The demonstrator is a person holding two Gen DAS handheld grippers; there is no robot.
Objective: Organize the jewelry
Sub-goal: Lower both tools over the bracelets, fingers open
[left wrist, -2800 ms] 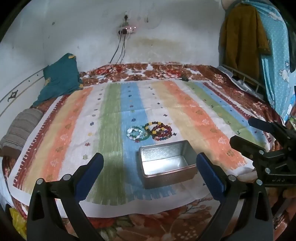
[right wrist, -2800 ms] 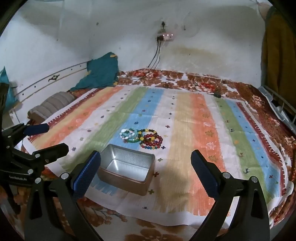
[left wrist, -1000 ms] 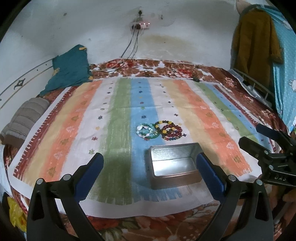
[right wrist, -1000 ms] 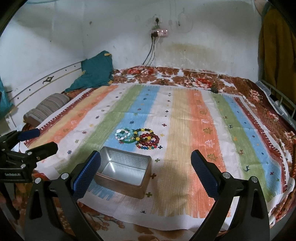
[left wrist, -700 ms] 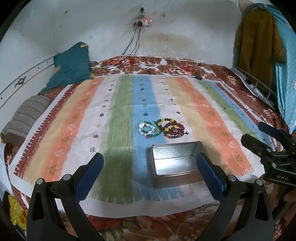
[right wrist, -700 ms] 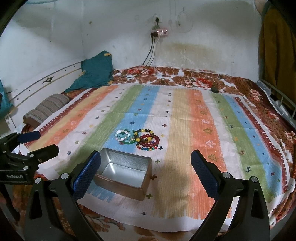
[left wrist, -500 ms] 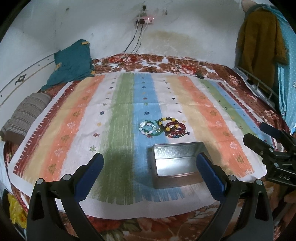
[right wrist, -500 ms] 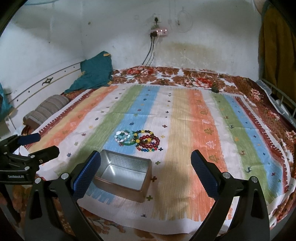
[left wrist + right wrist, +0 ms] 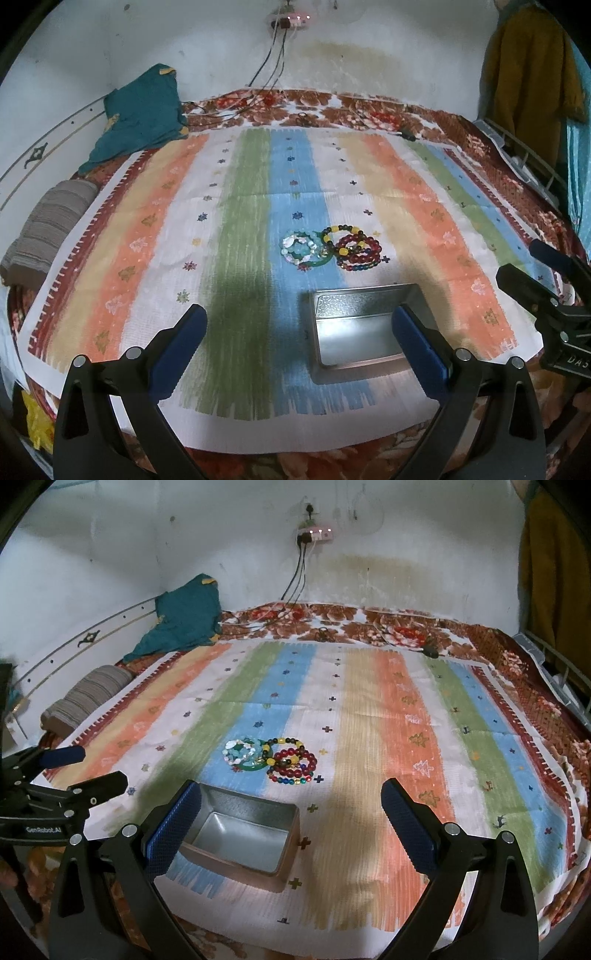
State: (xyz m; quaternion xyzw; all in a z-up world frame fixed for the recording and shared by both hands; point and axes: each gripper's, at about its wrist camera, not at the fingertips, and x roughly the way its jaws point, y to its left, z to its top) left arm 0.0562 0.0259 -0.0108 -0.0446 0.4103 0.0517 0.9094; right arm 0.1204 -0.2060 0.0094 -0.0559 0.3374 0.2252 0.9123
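Several beaded bracelets (image 9: 330, 246) lie in a small pile on the blue stripe of a striped cloth (image 9: 240, 229): pale shell and green ones at left, red and yellow ones at right. The same bracelets (image 9: 271, 757) show in the right wrist view. Just in front of them sits an empty open metal tin (image 9: 354, 328), also in the right wrist view as the tin (image 9: 243, 836). My left gripper (image 9: 299, 343) is open, hovering near the cloth's front edge with the tin by its right finger. My right gripper (image 9: 290, 818) is open too, with the tin by its left finger.
The striped cloth (image 9: 369, 738) covers a bed with a floral sheet (image 9: 332, 107). A teal cloth (image 9: 140, 114) and a folded grey blanket (image 9: 44, 221) lie at the left. Cables hang from a wall socket (image 9: 314, 533). A metal rack (image 9: 554, 672) stands at the right.
Both grippers have drifted slightly forward and to the left over the bed. The bracelets and the tin have stayed put, and both grippers remain open.
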